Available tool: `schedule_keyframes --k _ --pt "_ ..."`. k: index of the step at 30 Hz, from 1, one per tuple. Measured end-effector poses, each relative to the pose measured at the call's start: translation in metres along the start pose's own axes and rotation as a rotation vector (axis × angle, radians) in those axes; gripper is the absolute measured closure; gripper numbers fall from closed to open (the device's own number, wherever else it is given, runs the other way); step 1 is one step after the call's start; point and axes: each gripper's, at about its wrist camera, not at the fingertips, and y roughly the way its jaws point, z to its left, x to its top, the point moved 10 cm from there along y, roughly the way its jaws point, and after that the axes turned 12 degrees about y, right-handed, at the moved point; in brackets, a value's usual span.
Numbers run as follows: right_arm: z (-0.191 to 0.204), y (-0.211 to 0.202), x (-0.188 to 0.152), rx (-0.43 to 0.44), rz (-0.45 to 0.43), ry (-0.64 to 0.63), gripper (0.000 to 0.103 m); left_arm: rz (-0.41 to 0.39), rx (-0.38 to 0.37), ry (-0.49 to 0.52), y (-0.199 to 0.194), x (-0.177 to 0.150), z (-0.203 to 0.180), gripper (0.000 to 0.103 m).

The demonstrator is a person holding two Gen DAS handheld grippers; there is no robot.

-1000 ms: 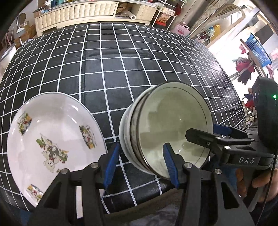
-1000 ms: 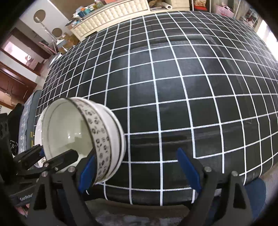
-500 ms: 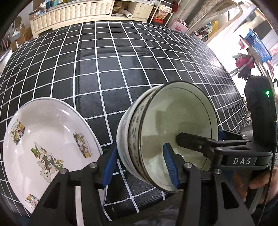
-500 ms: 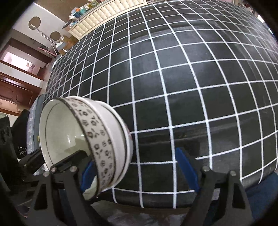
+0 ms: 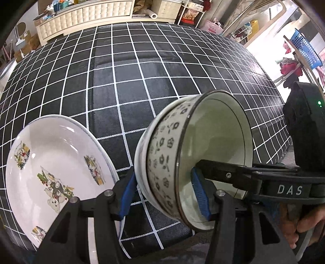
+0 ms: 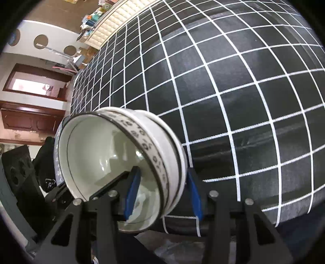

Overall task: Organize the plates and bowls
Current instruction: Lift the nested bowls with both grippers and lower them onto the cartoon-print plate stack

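On my left wrist feed, the left gripper [image 5: 165, 195] is clenched on the wall of the nested bowls [image 5: 195, 160]: one blue pad sits against the outside and the other presses inside the upper bowl. The stack looks like two bowls, a patterned one with small dark flower marks and a dark rim line seated in a plainer white one. It is tipped steeply on its side, mouth facing my right, and held up off the black tablecloth with the white grid [image 5: 142, 81].

From the right wrist feed, the right gripper [image 6: 162, 195] is also closed on the same bowls [image 6: 113, 162], one blue finger inside the mouth and one outside the wall. In the left feed I see that gripper's black finger [image 5: 227, 174] reaching into the bowl mouth, with a hand [image 5: 304, 227] behind it at the lower right edge.

To the left of the bowls, a white plate [image 5: 52, 168] printed with cartoon animals lies on the cloth near the table's front edge, just beside my left gripper's outer finger; I cannot tell whether they touch.

Beyond the table I see a cream tufted cabinet [image 5: 87, 16] at the far side, and a blue basket [image 5: 306, 48] off to the right.
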Motion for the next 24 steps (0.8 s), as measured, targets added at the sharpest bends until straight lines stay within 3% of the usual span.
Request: schedule_keyframes --k 11,24 --pt "0.005 0.001 -0.001 -0.041 0.009 0.053 0.053 0.014 0.003 -0.042 0.000 -0.003 -0.003 0.054" --pt "0.038 -0.011 -0.008 -0.059 -0.043 -0.044 0.053 -0.037 0.017 -0.054 -0.025 -0.002 0.000 0.053"
